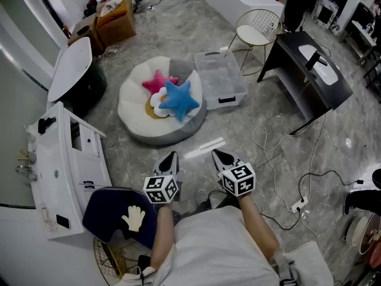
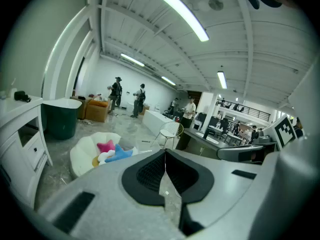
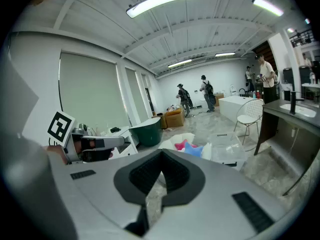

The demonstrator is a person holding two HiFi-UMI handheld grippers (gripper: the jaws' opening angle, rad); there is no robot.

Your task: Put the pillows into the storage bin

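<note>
A blue star pillow (image 1: 178, 99) and a pink star pillow (image 1: 156, 81) lie with a white-and-yellow pillow (image 1: 157, 103) on a round white cushion seat (image 1: 134, 111). Right beside the seat stands the clear storage bin (image 1: 219, 79), with nothing in it. My left gripper (image 1: 171, 159) and right gripper (image 1: 221, 157) hover side by side near my body, well short of the seat, both shut with nothing between the jaws. The left gripper view shows the pillows (image 2: 113, 152) far off; the right gripper view shows pillows (image 3: 190, 148) and bin (image 3: 227, 150).
A white cabinet (image 1: 66, 171) and a dark green tub (image 1: 81, 89) stand at the left. A black desk (image 1: 306, 73), a wire chair (image 1: 255, 33) and loose cables (image 1: 280, 154) lie to the right. Cardboard boxes (image 1: 113, 19) sit at the back. People stand far off (image 2: 116, 95).
</note>
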